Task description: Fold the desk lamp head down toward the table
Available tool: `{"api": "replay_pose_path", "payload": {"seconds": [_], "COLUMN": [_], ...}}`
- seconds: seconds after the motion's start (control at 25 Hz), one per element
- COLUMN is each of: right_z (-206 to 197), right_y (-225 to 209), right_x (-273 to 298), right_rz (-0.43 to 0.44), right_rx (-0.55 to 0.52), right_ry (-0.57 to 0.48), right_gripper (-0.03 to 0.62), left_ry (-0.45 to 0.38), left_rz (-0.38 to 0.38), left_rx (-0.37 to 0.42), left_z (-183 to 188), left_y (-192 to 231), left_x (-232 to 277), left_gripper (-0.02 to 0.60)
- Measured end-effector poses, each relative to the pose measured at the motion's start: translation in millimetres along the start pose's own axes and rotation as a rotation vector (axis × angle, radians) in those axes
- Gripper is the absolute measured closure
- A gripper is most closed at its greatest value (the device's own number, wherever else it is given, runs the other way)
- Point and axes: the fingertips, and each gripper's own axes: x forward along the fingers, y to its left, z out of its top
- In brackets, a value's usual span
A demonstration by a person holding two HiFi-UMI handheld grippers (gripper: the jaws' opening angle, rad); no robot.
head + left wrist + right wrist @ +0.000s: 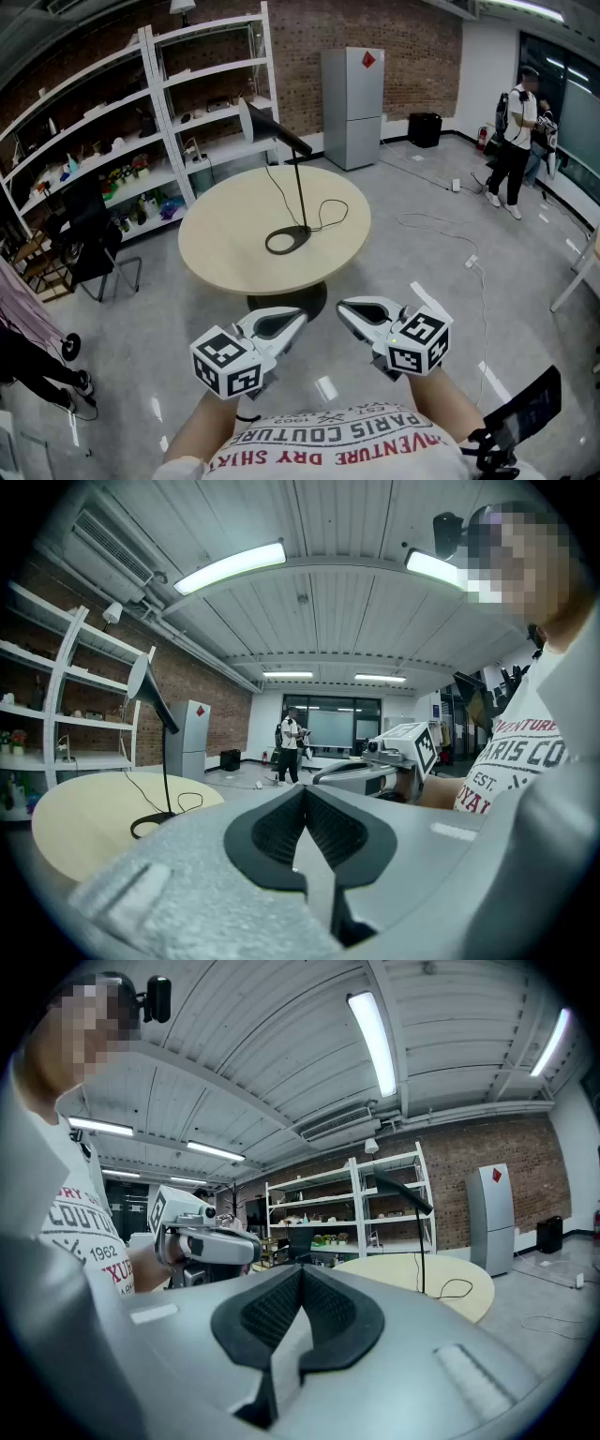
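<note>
A black desk lamp (298,192) stands on the round beige table (234,253), with its ring base (287,241) near the middle and its cone head (255,120) raised up to the left. Its cord (323,211) loops across the tabletop. My left gripper (302,317) and right gripper (339,307) are both shut and empty, held close to my body, well short of the table, tips turned toward each other. The lamp (155,742) shows at the left of the left gripper view. In the right gripper view the lamp (412,1232) stands on the table (441,1279) to the right.
White shelving (141,112) full of small items lines the brick wall behind the table. A grey fridge (352,105) stands at the back, a black chair (89,239) to the left. A person (514,141) stands far right. Cables (441,230) run over the floor.
</note>
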Motion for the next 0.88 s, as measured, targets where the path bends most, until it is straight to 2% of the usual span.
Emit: {"api": "replay_pose_path", "payload": {"seconds": [0.24, 0.48, 0.88], "right_z": [1.0, 0.0, -2.0], "right_y": [-0.4, -0.1, 4.6], "right_x": [-9.2, -17.6, -29.0], "right_rz": [0.002, 0.015, 0.03], "right_rx": [0.003, 0.055, 0.05], "right_ry": [-0.01, -0.036, -0.028], "right_gripper": [0.594, 0.594, 0.592], "left_ry": [0.006, 0.006, 0.013], "left_rz": [0.001, 0.004, 0.008], "left_rx": [0.008, 0.01, -0.01], "left_z": [0.4, 0.3, -3.6], "left_y": [-9.2, -17.9, -29.2], "left_x": [5.7, 5.5, 11.0], "left_gripper": [0.58, 0.58, 0.58]}}
